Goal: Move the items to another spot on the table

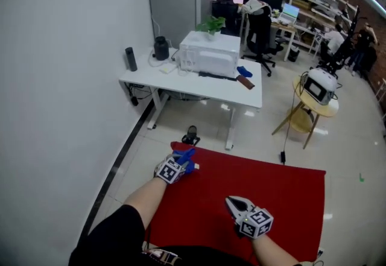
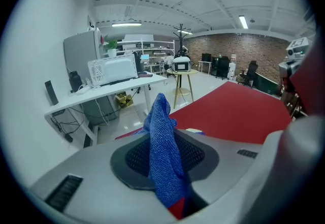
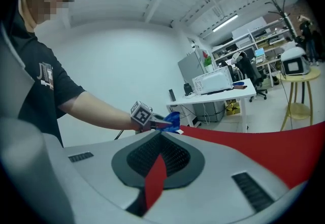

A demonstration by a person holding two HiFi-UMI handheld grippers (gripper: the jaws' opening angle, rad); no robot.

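The left gripper is clamped on a blue cloth above the red table. The right gripper has its jaws together. A white desk stands beyond them.

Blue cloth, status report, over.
Left gripper shut on blue cloth at the far left corner of the red table. Right gripper nearly closed, red sliver between, grip unclear. Nothing in the way.

Left gripper with cloth at table's far edge, right gripper nearer, rightward, desk beyond.

Black tee w/ short sleeves (small print on chest).
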